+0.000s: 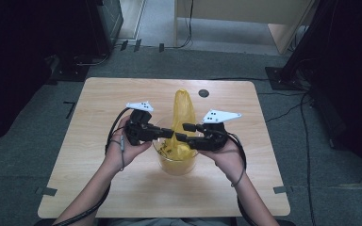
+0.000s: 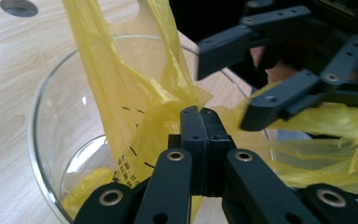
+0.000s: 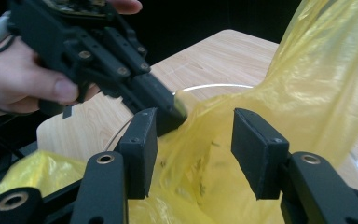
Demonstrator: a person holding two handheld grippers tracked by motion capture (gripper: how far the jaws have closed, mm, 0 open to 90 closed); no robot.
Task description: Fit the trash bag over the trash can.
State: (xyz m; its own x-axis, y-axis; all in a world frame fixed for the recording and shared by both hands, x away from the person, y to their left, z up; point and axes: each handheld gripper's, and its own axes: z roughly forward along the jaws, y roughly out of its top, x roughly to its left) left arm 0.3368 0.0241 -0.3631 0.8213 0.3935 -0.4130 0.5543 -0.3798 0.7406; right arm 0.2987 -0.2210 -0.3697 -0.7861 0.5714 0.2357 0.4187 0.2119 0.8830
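The work looks like lining the glass jar (image 1: 176,160) with the yellow bag (image 1: 183,110), and it seems roughly half done: the bag's lower part already sits crumpled inside the jar, near the table's front middle, while its upper part rises above the rim as a loose peak and is not yet folded over the edge. The left gripper (image 2: 200,122) has its jaws fully together, pinching a fold of the bag at the jar's mouth. The right gripper (image 3: 192,140) stands about half open; bag film lies between its pads, but they do not press on it, so it holds nothing. Left to do, by my judgement: spread the mouth open and pull the film down around the rim. The two grippers meet almost tip to tip over the jar, so they crowd each other, and the thin film could slip or tear. Farther off, the wooden table (image 1: 99,141) carries a small dark round spot (image 1: 203,93), well apart from the jar. Beyond the table, cables (image 1: 287,110) lie on the grey floor.
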